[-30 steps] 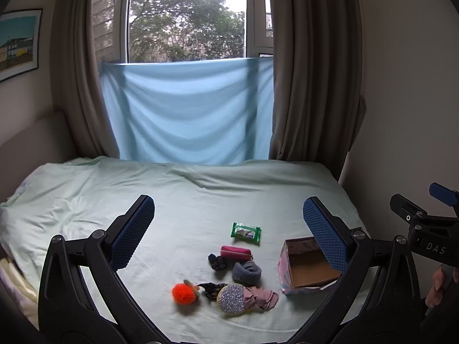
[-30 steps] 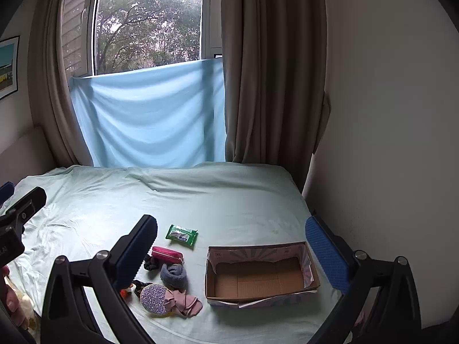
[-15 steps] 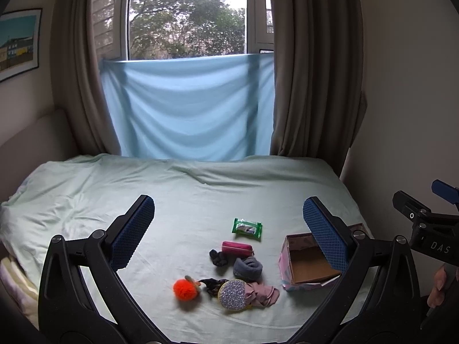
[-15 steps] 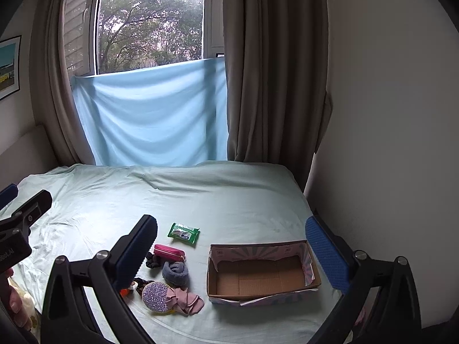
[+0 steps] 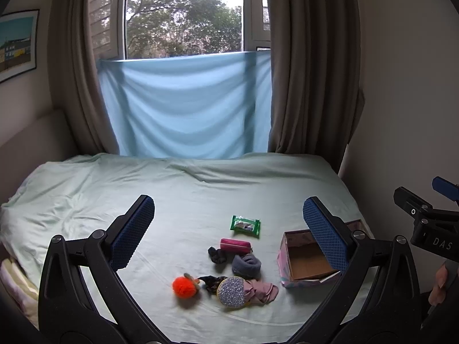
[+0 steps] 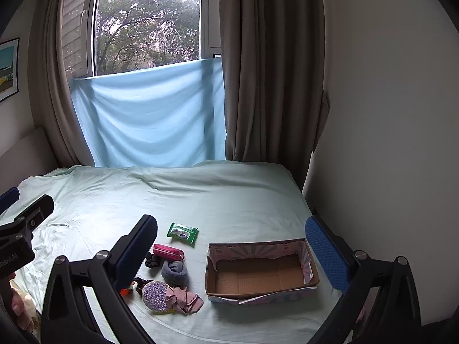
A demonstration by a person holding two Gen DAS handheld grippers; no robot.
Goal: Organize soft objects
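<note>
Small soft items lie on the pale green bed (image 5: pixel 143 189): an orange pom-pom (image 5: pixel 184 286), a glittery round pad (image 5: pixel 231 291) on pink cloth (image 5: pixel 262 290), a grey rolled sock (image 5: pixel 246 264), a dark scrunchie (image 5: pixel 216 255), a pink pouch (image 5: pixel 235 246) and a green wipes pack (image 5: pixel 245 225). An open, empty cardboard box (image 6: pixel 259 275) stands to their right. My left gripper (image 5: pixel 228 232) is open and empty, held above the items. My right gripper (image 6: pixel 229 246) is open and empty, above the box and the items.
A blue cloth (image 5: pixel 186 106) hangs over the window between brown curtains (image 5: pixel 309 66). A wall (image 6: pixel 387 114) runs along the bed's right side. The bed's near edge lies just below the items. A folded pale cloth (image 5: pixel 14 283) lies at lower left.
Both grippers have drifted slightly forward and up over the bed; the items and box sit a little higher in both views. Nothing was taken hold of.
</note>
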